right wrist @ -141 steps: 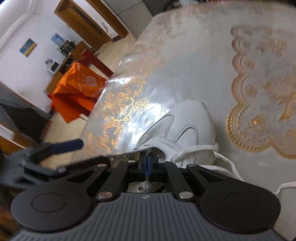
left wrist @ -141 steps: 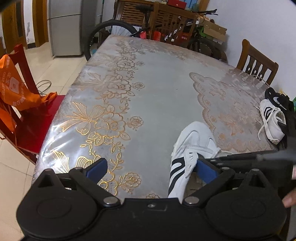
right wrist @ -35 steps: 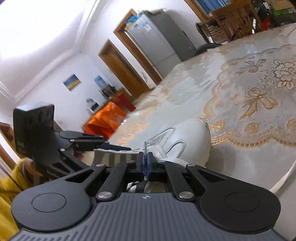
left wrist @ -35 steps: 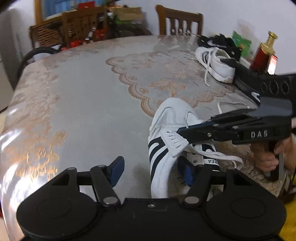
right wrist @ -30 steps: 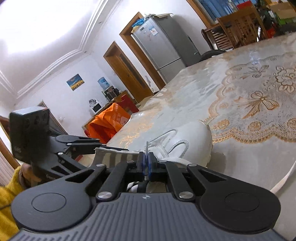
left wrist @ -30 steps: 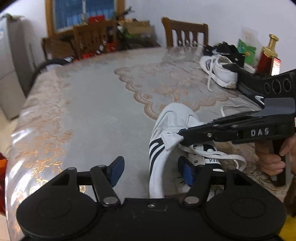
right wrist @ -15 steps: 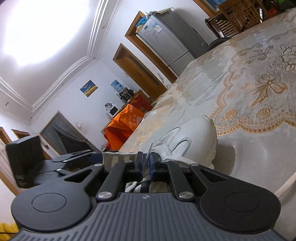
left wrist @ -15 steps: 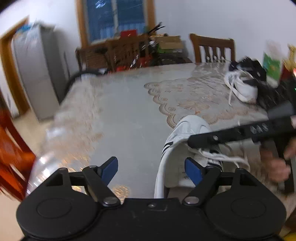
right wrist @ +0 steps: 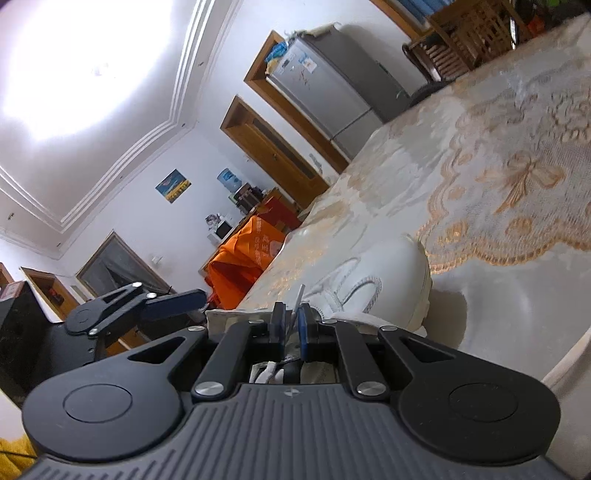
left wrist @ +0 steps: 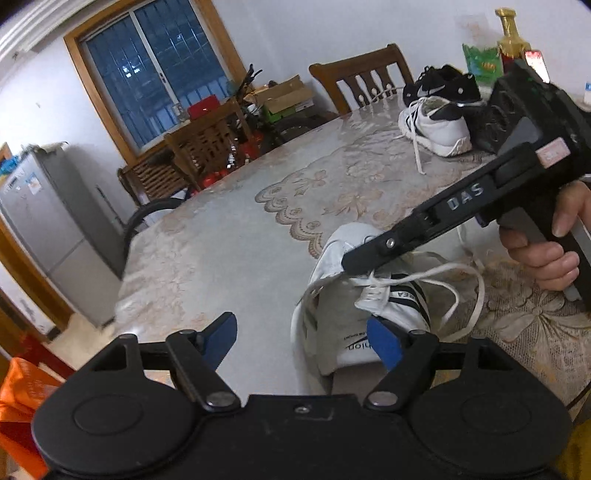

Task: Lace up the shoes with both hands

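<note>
A white shoe [left wrist: 343,258] with black stripes lies on the table, toe pointing away; it also shows in the right wrist view [right wrist: 384,280]. Its white lace [left wrist: 443,273] loops loosely to the right. My left gripper [left wrist: 301,338] is open and empty just behind the shoe's heel; its right pad sits by the tongue. My right gripper [right wrist: 291,321] reaches over the shoe's eyelets from the right. Its pads stand a small gap apart with the white lace tip [right wrist: 297,301] standing between them, no longer clamped.
A second white shoe [left wrist: 436,122] and a black shoe [left wrist: 439,86] lie at the far right of the table [left wrist: 229,236]. Wooden chairs [left wrist: 365,77], a bottle [left wrist: 511,33], a fridge [left wrist: 48,236] and an orange bag [right wrist: 247,258] surround the table.
My right gripper's jaws have parted slightly around the lace tip. Both grippers have tilted upward, and the left gripper has drawn back behind the heel.
</note>
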### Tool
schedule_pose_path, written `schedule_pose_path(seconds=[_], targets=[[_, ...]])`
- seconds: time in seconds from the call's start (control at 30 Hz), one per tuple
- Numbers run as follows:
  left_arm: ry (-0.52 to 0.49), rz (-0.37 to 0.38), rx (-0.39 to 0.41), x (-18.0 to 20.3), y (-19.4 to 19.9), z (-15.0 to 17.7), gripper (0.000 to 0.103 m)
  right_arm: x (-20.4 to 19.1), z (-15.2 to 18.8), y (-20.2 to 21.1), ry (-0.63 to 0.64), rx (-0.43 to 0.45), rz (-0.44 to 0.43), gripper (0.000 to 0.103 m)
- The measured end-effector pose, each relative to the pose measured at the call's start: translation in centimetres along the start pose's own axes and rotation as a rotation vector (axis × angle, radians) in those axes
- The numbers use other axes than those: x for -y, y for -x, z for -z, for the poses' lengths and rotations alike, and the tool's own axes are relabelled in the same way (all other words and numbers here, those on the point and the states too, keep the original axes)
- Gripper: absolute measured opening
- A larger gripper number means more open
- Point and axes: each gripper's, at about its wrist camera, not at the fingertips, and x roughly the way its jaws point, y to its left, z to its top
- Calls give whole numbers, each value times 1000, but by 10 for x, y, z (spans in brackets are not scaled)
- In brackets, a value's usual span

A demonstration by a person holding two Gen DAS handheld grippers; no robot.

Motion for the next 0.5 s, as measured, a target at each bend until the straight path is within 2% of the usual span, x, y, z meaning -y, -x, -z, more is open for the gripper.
schedule_pose_path(seconds=[0.1,0.23,0.37,0.43,0.5], targets=[[21,31,52,-11,0,2,59,-2,-1,8,3,28,-3,11],[84,126,64,-35,-6,1,57,-12,-1,18,34,52,17,11],[77,191,81,-44,-18,4,53,-33,-2,17,137,68,93,10],[128,207,86,-50,-25,6,51,-43,0,12,222,49,155,11],[218,264,88,-61,-32,11,51,-51,2,6,327,7,222,12]])
